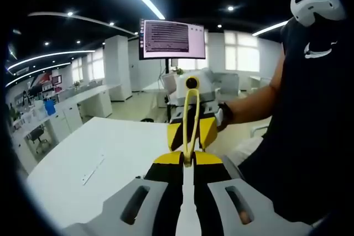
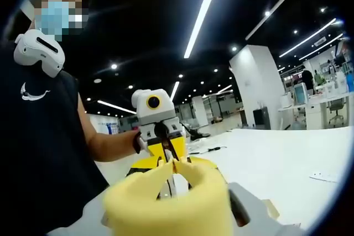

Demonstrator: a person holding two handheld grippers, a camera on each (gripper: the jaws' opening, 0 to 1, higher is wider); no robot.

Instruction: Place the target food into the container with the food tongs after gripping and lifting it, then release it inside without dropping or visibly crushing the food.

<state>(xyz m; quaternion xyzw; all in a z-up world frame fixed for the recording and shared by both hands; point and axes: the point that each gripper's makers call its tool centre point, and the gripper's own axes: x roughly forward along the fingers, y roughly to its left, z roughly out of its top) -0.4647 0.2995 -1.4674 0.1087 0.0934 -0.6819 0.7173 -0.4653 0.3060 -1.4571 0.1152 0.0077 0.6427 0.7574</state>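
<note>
The left gripper [image 1: 188,160] is clenched on the tongs [image 1: 194,103], a thin, smooth yellow loop running forward from its jaws to the right gripper [image 1: 191,132]. They look light, springy and probably slippery, so grip them mid-arm. A blurred, soft-looking yellow mass [image 2: 171,203] lies across the right gripper's own jaws. It may be tong heads or food, and I cannot tell that gripper's hold.

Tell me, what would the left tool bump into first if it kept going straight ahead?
Most likely the right tool, which faces it head-on. The yellow tongs rising from the left tool stretch toward it, though I cannot tell how much gap remains.
</note>
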